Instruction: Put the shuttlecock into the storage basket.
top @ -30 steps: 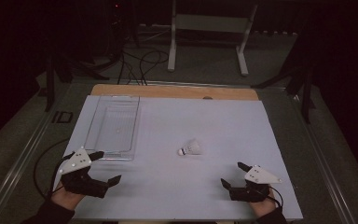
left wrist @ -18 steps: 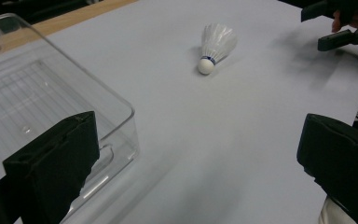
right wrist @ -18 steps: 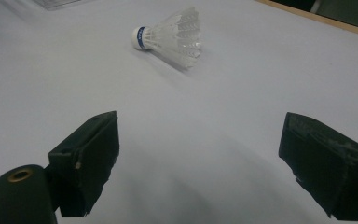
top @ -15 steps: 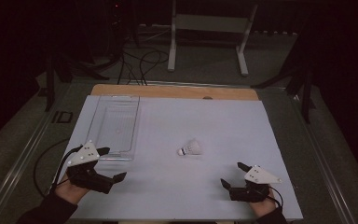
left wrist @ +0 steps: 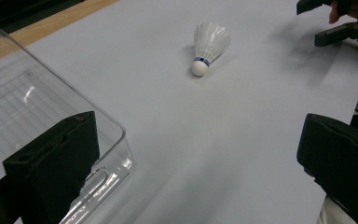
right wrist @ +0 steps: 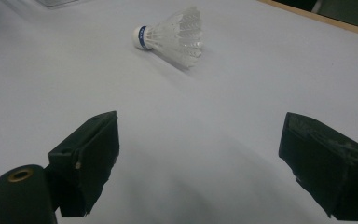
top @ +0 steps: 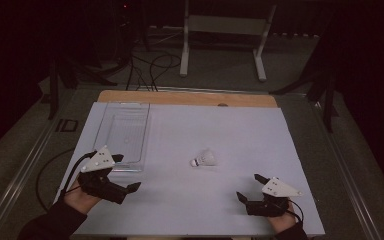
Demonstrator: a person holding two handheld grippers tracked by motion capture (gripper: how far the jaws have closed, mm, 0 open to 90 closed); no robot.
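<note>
A white shuttlecock (top: 204,159) lies on its side near the middle of a pale sheet-covered table (top: 220,130), its rounded cork tip pointing toward the person's left and its feathered skirt toward the right. Nothing touches it. To its left, a clear plastic bin (top: 122,134) stands on the table surface, well apart from the shuttlecock. A person sits at the near edge, forearms coming in from below, a two-jaw tool in each hand. The left gripper (top: 128,177) hovers at the near right corner of the bin, jaws spread wide with nothing between them; in the left gripper view one jaw sits in front of the bin's corner and the shuttlecock (left wrist: 208,46) lies farther ahead on bare table. The right gripper (top: 248,188) rests low near the front right of the table, jaws likewise released and empty, aimed toward the shuttlecock (right wrist: 171,33), which lies some way beyond them.
</note>
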